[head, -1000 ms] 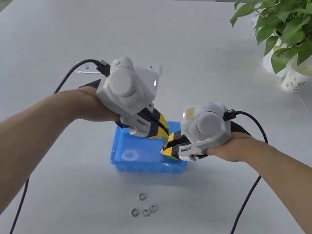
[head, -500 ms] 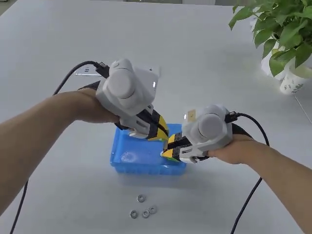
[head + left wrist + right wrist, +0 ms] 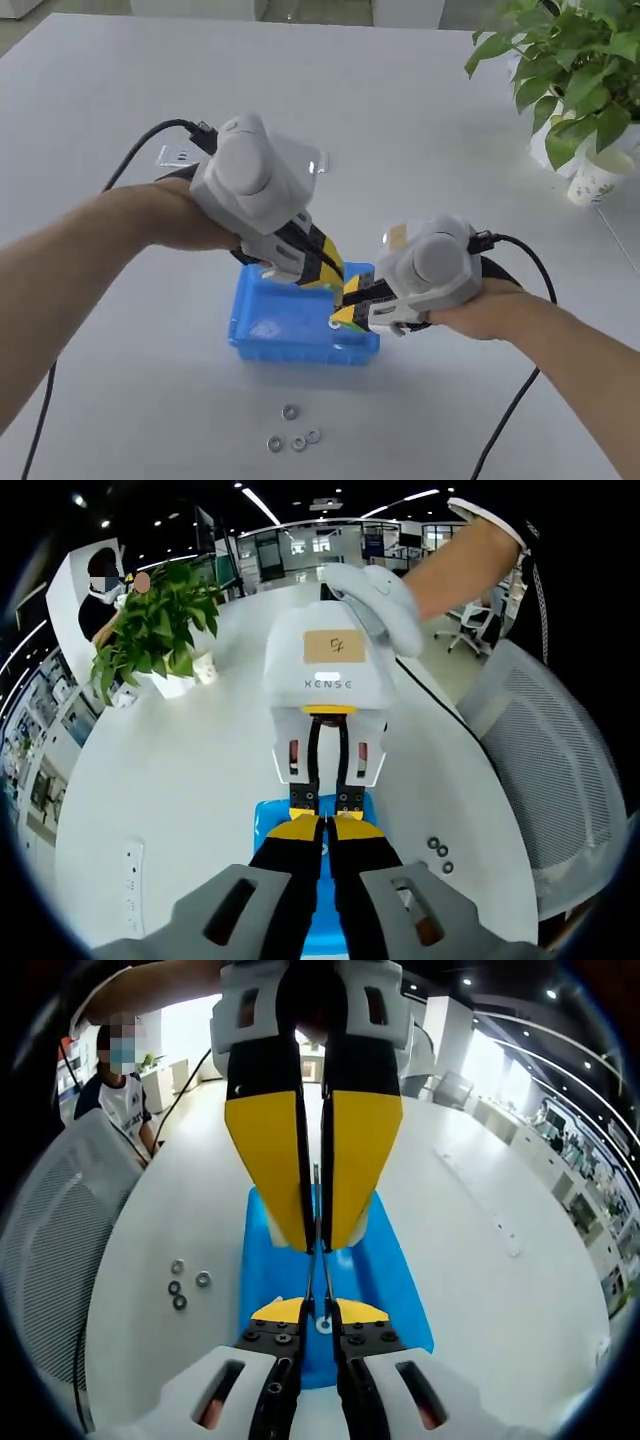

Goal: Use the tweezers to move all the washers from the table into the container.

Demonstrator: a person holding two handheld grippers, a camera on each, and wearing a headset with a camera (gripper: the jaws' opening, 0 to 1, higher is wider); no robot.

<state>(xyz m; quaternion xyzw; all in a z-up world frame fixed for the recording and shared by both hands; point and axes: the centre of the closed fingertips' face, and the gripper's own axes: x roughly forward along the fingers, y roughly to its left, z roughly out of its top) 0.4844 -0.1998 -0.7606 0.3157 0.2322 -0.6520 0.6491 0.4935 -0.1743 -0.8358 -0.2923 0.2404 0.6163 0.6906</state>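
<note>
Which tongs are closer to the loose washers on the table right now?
Right. The right tongs hang over the container's near side, just beyond the washers; the left tongs sit farther back over it.

Forearms converge; left gripper and right gripper meet tip to tip, both jaws closed on the tweezers.

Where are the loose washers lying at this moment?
In the head view, four washers lie clustered on the table at bottom centre, just in front of the blue container and apart from it.
</note>
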